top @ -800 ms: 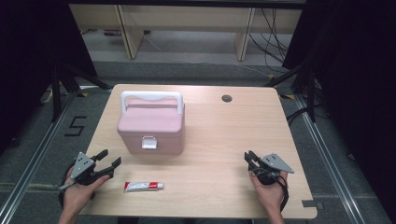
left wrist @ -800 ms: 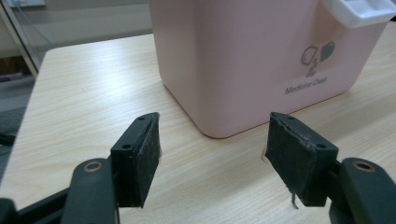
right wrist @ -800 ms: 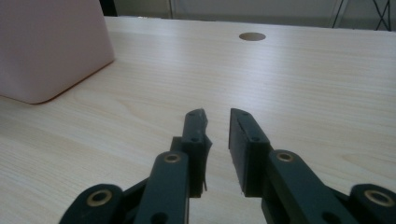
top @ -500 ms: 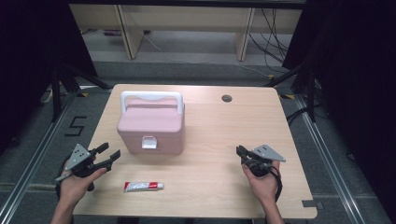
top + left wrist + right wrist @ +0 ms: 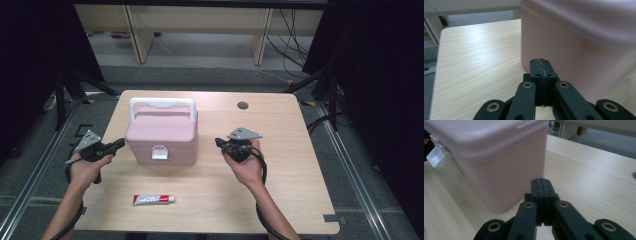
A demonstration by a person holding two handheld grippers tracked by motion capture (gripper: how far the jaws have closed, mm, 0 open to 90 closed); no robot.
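A pink box [image 5: 161, 135] is sitting on the table [image 5: 295, 165], left of its middle, with its white handle [image 5: 162, 104] standing up over the lid and its white latch [image 5: 159, 152] facing the person. The two grippers are flanking the box, one at each short end, so the box's long axis is running straight from one to the other. The left gripper [image 5: 118, 144] is pointing at the box's left end, just beside its lower front corner; in the left gripper view its fingers [image 5: 536, 75] are pressing flat against each other with nothing between them, and the pink wall [image 5: 564, 60] is rising close ahead and to the right of the tips, though contact cannot be judged. The right gripper [image 5: 219, 143] is hanging off the box's right end with a gap of bare table showing in between; in the right gripper view its fingers [image 5: 537, 192] are likewise fully closed and empty, with the box's right wall [image 5: 506, 172] ahead and to the left. The left gripper is looking the nearer of the two. Judging from this, any squeeze or lift of the box from both ends is depending on each hand travelling inward along that long axis. A toothpaste tube [image 5: 153, 200] is lying well in front of the box, near the table's front edge, crosswise to the person, untouched.
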